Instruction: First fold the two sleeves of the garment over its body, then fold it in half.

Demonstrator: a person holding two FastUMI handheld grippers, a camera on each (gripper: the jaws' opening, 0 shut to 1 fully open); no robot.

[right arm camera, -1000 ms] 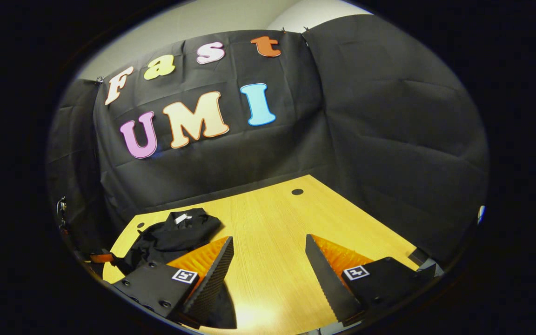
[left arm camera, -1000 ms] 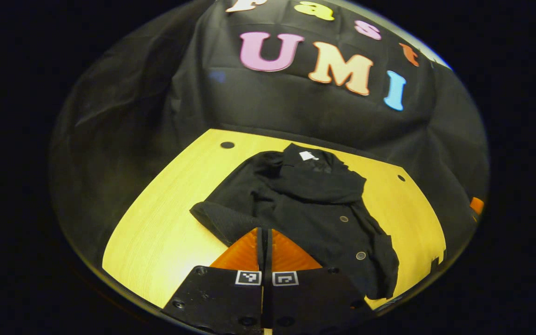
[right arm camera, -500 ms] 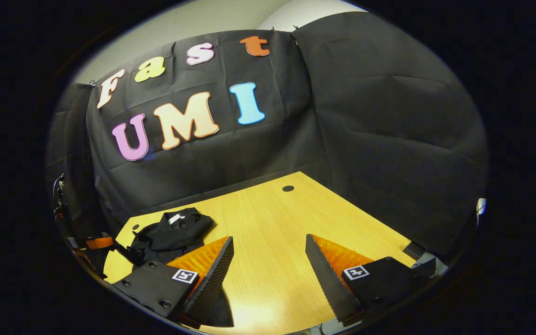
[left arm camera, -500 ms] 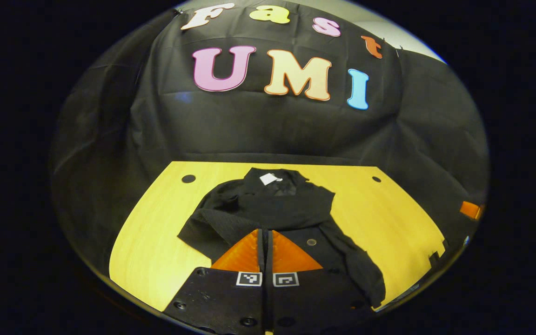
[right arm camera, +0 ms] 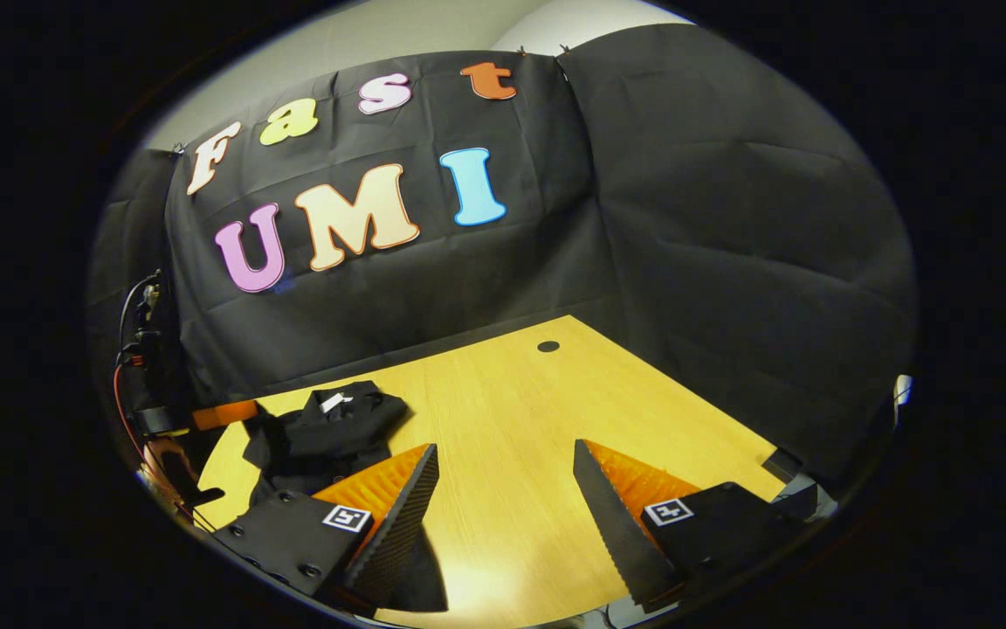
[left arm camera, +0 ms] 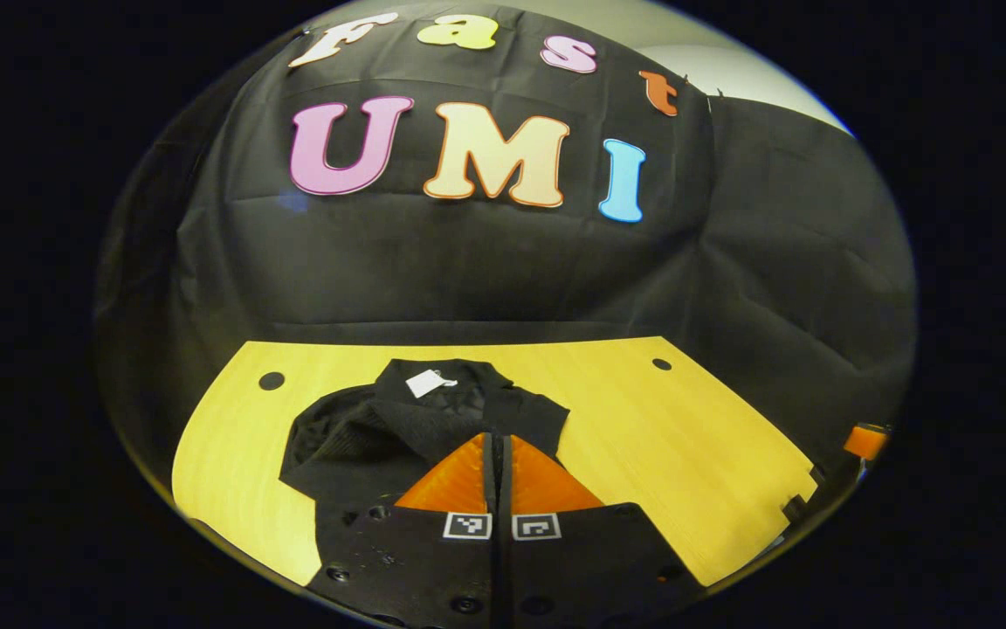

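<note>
Your left gripper (left arm camera: 496,454) hangs over a black knitted garment with a white neck tag (left arm camera: 433,418), its orange fingers pressed together.

The garment lies bunched on the pale wooden table (left arm camera: 669,437), toward its left, collar far from you. Whether cloth is pinched between those fingers, you cannot tell. Your right gripper (right arm camera: 503,498) waits with fingers wide apart over bare wood, well to the right. If you pull on now, the loose layers may drag and crumple, since nothing pins the body.
</note>
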